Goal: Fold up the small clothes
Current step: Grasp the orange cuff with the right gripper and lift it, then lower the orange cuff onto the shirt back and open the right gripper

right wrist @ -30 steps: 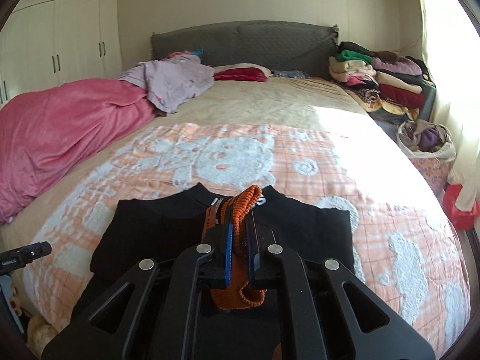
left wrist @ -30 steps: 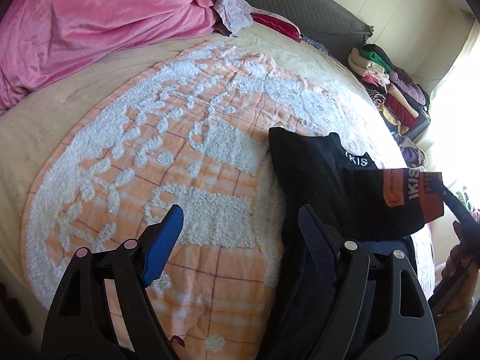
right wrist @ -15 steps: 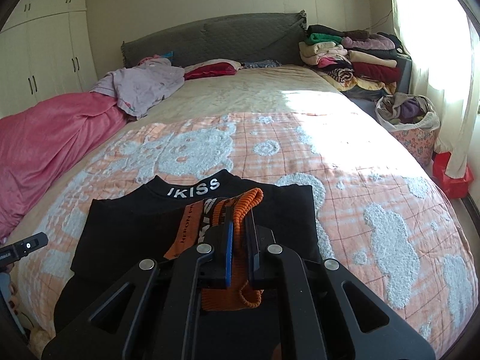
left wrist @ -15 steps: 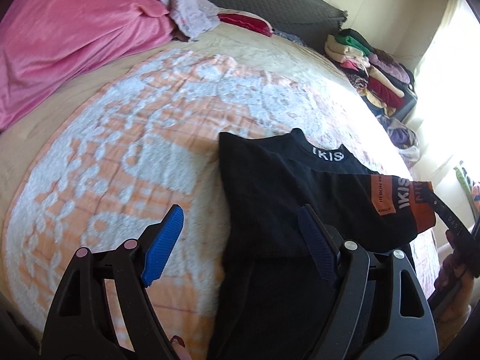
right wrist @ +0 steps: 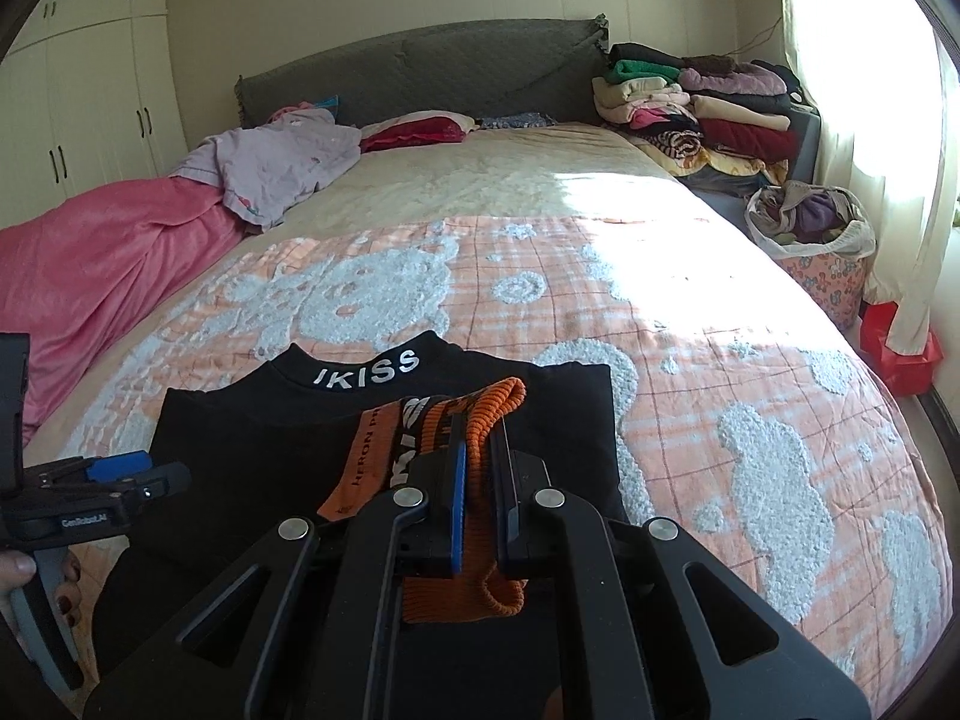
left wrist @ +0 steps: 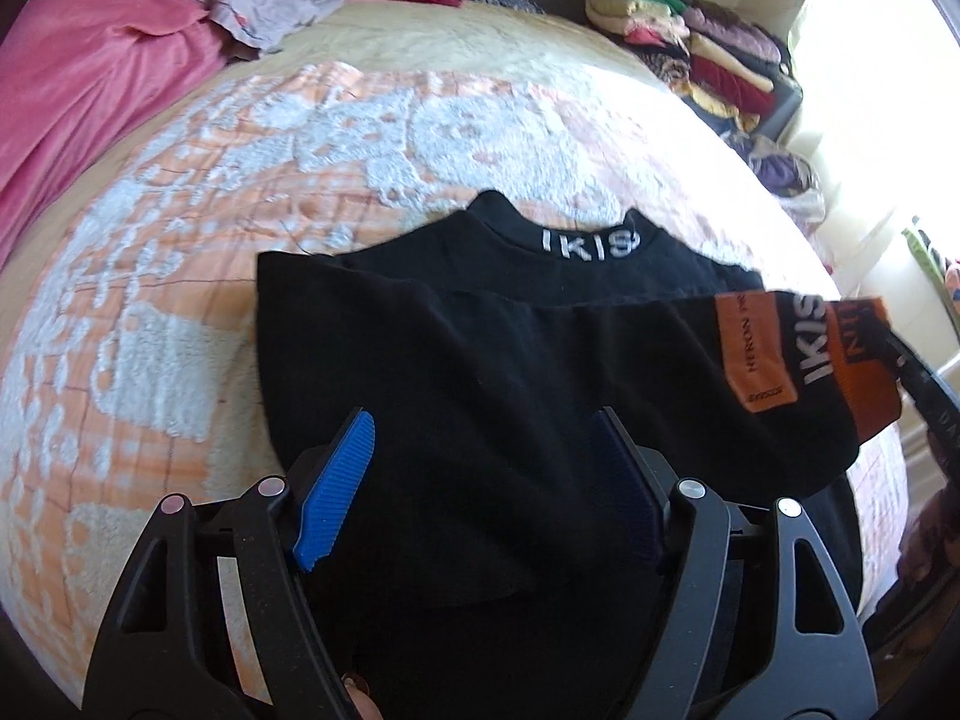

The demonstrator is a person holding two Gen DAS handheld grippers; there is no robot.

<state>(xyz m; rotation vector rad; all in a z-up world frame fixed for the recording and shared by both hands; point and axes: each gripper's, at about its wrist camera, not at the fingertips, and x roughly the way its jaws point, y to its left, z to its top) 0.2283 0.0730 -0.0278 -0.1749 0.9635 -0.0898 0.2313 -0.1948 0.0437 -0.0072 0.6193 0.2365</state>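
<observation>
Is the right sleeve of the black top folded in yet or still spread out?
Partly folded: the right gripper holds the orange cuff above the black top.

Your right gripper (right wrist: 477, 483) is clamped on the orange cuff (right wrist: 480, 414) of the black top (right wrist: 270, 450) (collar reads IKISS), which lies on the peach blanket (right wrist: 690, 360); your left gripper (right wrist: 114, 471) sits at its left edge.

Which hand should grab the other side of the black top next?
Probably the left. The left gripper has open, empty jaws, just closing a little, over the black top. The right gripper is busy, clamped on the orange cuff.
</observation>
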